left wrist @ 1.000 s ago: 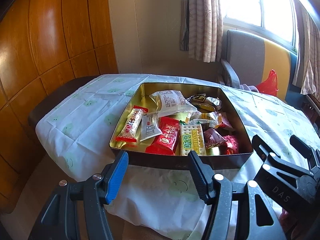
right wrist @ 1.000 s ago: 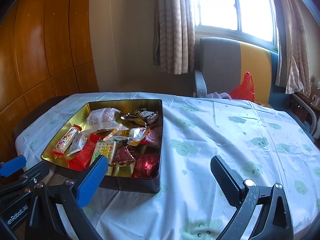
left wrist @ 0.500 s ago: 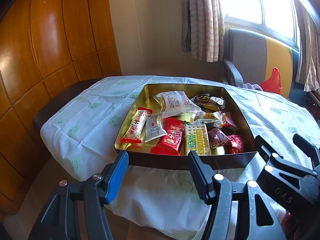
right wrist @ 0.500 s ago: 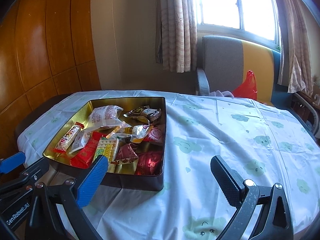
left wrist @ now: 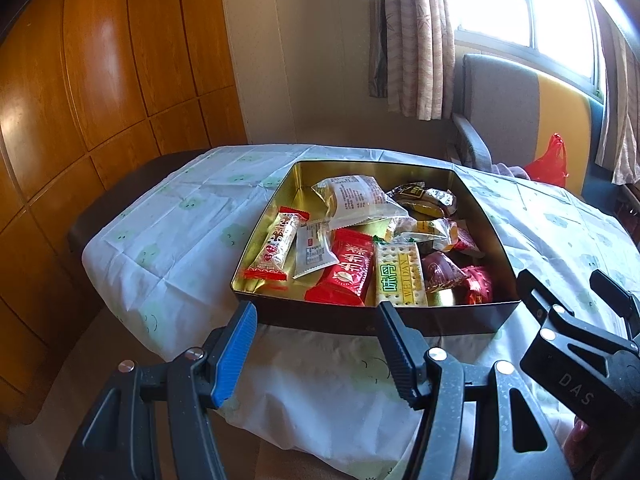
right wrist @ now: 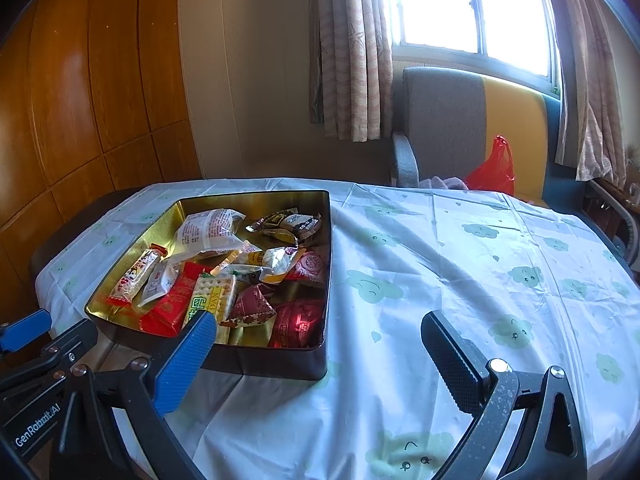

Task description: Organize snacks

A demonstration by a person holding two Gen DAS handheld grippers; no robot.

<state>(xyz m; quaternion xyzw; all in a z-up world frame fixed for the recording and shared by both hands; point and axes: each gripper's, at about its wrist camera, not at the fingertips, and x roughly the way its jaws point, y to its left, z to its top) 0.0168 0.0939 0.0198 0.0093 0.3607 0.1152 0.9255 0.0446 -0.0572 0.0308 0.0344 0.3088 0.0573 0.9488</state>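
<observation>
Left claw [left wrist: 316, 340]: I have it released, jaws apart with nothing between them, hanging just short of the tin's near wall and over the worktop's edge.
Right claw [right wrist: 320, 356]: released too, jaws wide and empty; I see its blue pad in front of the tin's near corner and its black pad over bare cloth.
Tin [left wrist: 400, 322]: dark outside, gold inside, lid off, sitting on the left part of the worktop.
Snacks: all inside the tin, loosely heaped, thicker toward its right half.
Red-white bar [left wrist: 280, 248]: lies lengthwise near the tin's left wall.
White sachet [left wrist: 314, 250]: just beside the bar, partly under the red pack.
Red pack [left wrist: 346, 276]: at the near wall, touching the cracker pack.
Cracker pack [left wrist: 400, 276]: green and yellow print, its near end against the near wall.
Clear bag [left wrist: 356, 200]: toward the far wall, resting on other wrappers.
Dark wrapper [left wrist: 424, 200]: black and gold, in the far right corner.
Maroon sweets [left wrist: 444, 274]: in the near right corner, with a shiny red one beside them.
Worktop [right wrist: 460, 264]: covered in a pale cloth with green cloud faces; the right half carries nothing but the cloth.
Chair [right wrist: 444, 128]: grey and yellow, behind the worktop under the window, a red bag [right wrist: 494, 168] on its seat.
Wall at left: glossy wood panels.
</observation>
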